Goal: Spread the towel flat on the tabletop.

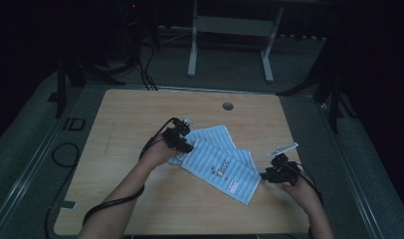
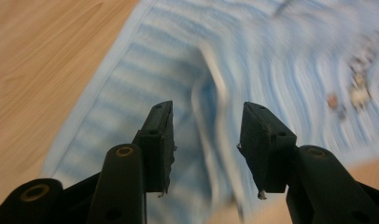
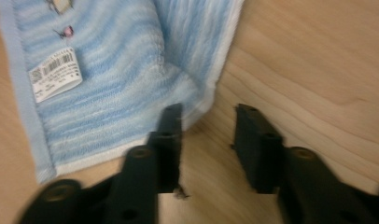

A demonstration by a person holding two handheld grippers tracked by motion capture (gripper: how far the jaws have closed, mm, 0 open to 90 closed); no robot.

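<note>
Two forearms enter from the bottom edge of the high view, each hand carrying a black gripper over a wooden counter (image 1: pixel 140 109). Between them lies a blue-and-white striped towel (image 1: pixel 225 162), partly folded at the counter's middle, with a white barcode label (image 3: pixel 54 74) and a small printed motif (image 1: pixel 221 172) on its upper face. At the towel's left end, the left gripper (image 2: pixel 207 135) hovers with jaws apart, a raised fold of fabric running between them untouched. At the towel's right corner, the right gripper (image 3: pixel 208 140) has jaws apart too, over bare wood just beside the white hem. Both gripper views are motion-blurred, leaving the motif unreadable. Darkness swallows the room beyond, apart from a pale table frame (image 1: pixel 230 30).
</note>
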